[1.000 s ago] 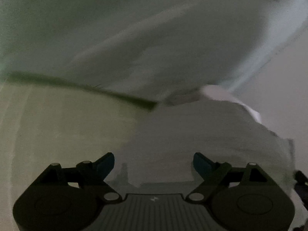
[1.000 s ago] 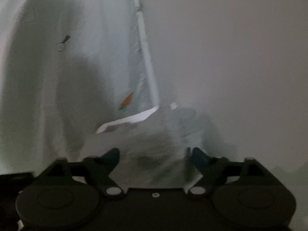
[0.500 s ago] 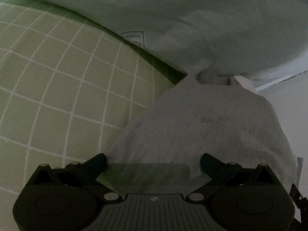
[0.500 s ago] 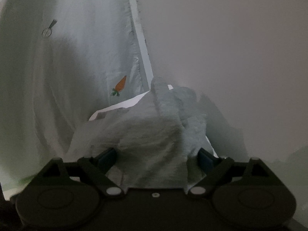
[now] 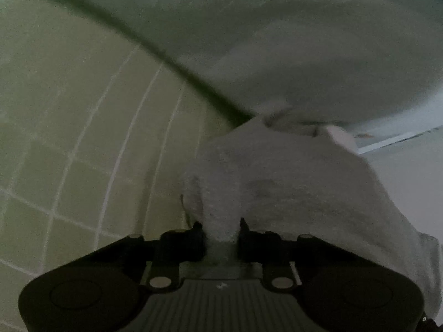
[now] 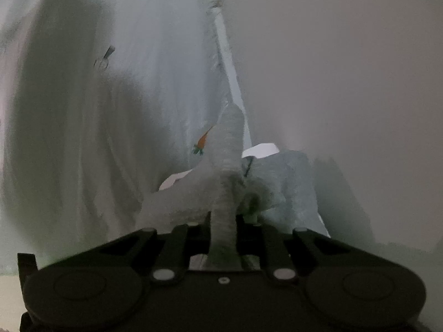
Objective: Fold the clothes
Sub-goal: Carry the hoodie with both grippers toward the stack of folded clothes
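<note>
Left gripper (image 5: 221,225): jaws drawn close, pinching a bunched fold of a grey fleece garment (image 5: 290,182). Garment rises from the grip and spreads up and to the right, over a green bedsheet with a white grid (image 5: 83,138). Pale bedding (image 5: 277,41) fills the upper part of that view; a dark green edge separates it from the sheet.

Right gripper (image 6: 223,221): jaws drawn close on a narrow ridge of the same grey garment (image 6: 227,166), which stands up between the fingers. White fabric with a small carrot print (image 6: 202,141) hangs at left; a plain wall (image 6: 346,69) at right. Lighting dim, details blurred.
</note>
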A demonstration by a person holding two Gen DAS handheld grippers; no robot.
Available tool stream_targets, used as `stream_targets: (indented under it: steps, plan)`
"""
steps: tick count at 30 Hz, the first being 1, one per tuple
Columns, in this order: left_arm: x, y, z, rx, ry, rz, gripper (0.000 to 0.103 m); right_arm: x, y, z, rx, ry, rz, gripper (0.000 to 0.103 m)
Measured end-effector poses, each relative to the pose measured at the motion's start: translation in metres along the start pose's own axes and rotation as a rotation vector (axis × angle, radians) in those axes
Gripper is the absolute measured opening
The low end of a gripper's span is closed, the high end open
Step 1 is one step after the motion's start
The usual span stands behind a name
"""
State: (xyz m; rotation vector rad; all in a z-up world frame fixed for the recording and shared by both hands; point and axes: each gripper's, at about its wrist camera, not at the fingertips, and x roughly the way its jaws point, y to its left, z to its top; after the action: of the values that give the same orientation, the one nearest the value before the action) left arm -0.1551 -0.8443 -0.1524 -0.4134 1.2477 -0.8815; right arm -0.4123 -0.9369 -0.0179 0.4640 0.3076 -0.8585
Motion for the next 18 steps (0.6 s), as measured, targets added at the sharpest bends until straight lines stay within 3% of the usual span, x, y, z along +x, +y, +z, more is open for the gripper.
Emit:
stream_targets:
  steps: [5, 13, 18]
  plan:
    - [-0.041, -0.027, 0.011, 0.085, -0.095, -0.029, 0.021, -0.021, -0.022, 0.016, 0.187, -0.055, 0.085, 0.012]
    - [-0.102, -0.099, 0.029, 0.281, -0.264, -0.11, 0.021, -0.052, -0.024, 0.046, 0.226, -0.176, 0.188, 0.01]
    - [-0.119, -0.142, 0.037, 0.349, -0.306, -0.202, 0.021, -0.07, -0.042, 0.063, 0.273, -0.261, 0.225, 0.008]
